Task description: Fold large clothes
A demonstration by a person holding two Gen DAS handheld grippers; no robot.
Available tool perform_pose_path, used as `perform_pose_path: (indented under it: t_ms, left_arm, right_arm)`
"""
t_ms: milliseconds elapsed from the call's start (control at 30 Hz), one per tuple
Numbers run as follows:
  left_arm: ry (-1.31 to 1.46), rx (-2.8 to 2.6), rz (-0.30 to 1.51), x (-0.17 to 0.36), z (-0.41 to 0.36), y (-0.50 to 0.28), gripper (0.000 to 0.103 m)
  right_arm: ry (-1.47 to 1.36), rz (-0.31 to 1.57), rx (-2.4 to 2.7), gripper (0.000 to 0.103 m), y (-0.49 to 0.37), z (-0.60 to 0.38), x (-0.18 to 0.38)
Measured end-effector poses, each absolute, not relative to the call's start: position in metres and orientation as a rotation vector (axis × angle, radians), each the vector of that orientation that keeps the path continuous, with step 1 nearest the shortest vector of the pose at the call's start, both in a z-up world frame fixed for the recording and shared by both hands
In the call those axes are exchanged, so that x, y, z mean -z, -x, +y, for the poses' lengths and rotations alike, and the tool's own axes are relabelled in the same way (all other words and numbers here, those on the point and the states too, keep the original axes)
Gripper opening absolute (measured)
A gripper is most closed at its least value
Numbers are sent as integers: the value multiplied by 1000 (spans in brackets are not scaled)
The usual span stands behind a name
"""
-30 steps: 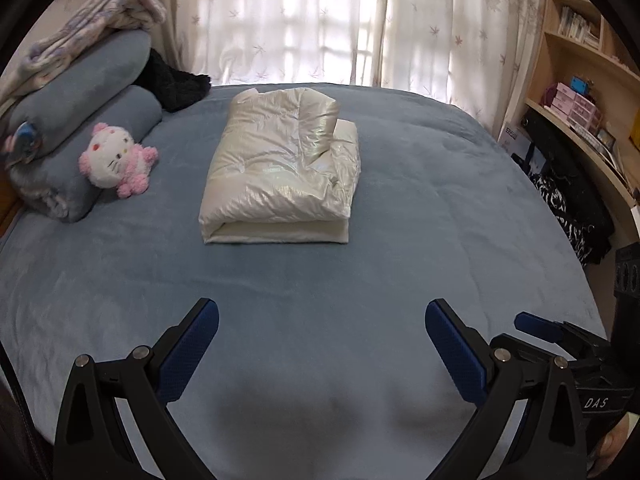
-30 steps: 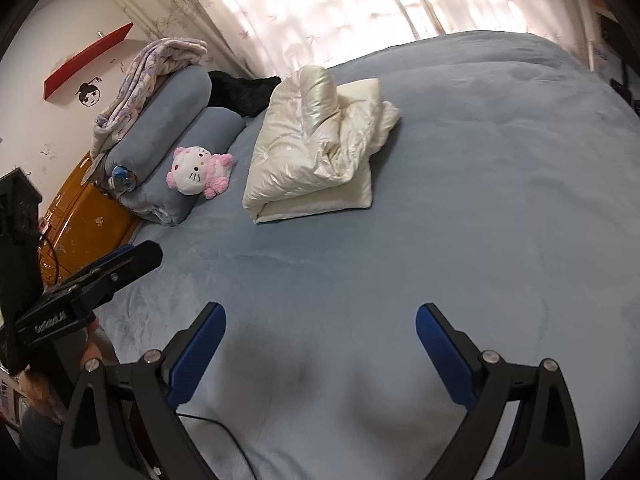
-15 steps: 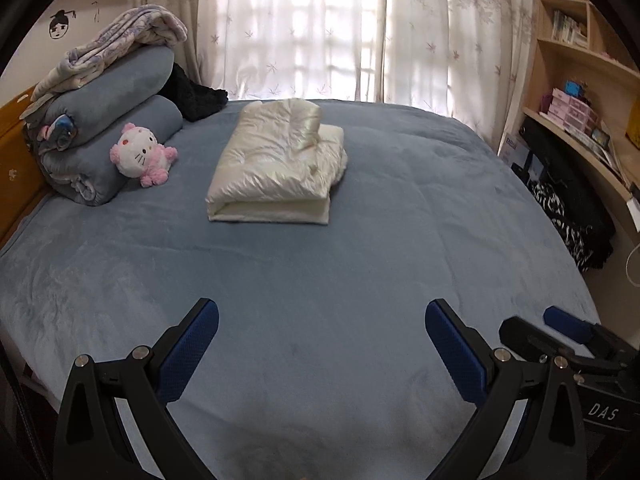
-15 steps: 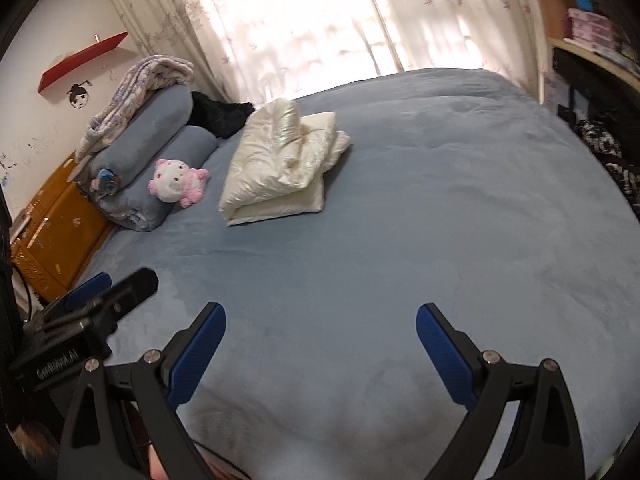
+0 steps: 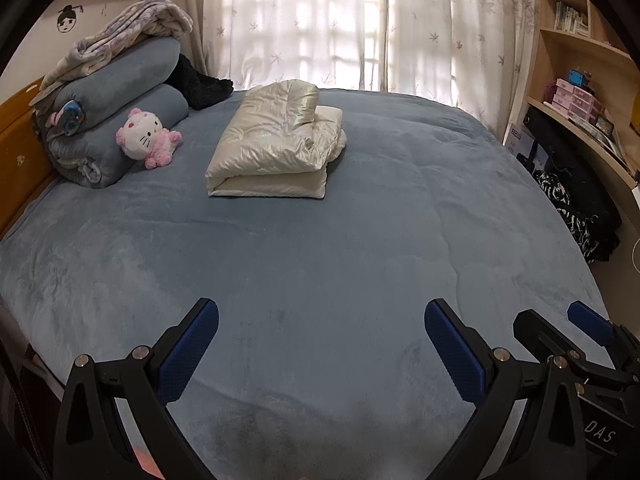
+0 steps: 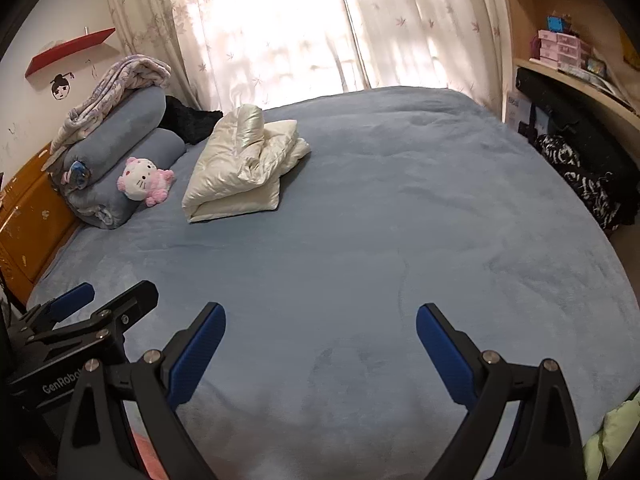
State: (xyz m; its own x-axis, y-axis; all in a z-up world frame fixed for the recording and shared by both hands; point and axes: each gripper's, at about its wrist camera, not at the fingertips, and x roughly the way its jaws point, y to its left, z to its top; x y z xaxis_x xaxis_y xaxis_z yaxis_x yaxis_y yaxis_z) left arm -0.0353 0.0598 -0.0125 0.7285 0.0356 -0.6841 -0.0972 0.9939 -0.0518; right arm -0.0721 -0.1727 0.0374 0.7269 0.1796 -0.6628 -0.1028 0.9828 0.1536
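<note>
Toward the far left part of the bed [image 5: 360,264], near the rolled bedding, lies a cream puffer jacket [image 5: 276,148], folded into a thick rectangular bundle with a shiny sleeve or panel draped over its top. It looks finished as a fold, so the main risk now is the bundle undoing itself: the padding is springy and the shell looks slick, and the raised upper flap, which stands up loosely in the right wrist view [image 6: 244,156], could slide off or spring open. A careless touch on the soft blue blanket beside it could also tip the stack. The layers at the near edge are fairly even, though the right side is bunched and less tidy.

Just left of the jacket sits a pink and white plush toy [image 5: 146,140] against the rolled grey-blue blankets [image 5: 120,92]. Curtains [image 5: 320,24] hang behind the bed and shelves [image 5: 580,72] stand at the right.

Well apart from the jacket, both tools hover over the near edge of the bed. The left gripper [image 5: 320,344] is spread wide and empty, and the right gripper [image 6: 320,344] is likewise spread and holds nothing.
</note>
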Motion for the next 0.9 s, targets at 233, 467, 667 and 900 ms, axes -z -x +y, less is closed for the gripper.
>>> perform_pose_path:
  t_ms: [233,467,667,900]
  left_arm:
    - [40,-121,719,13,59,52,101]
    - [60,-117,725,14,63,59,100]
    - [71,-106,738,17,65,58,100]
    - [67,-110,739,18,66,58,99]
  right_arm:
    - [-104,731,-171,97,81,-173,-31]
    - [-116,725,-185,97,86,-175,-30]
    - [-104,721,-170,97,87,-176,-31]
    - [-101,723,-166,97,89,-175,-30]
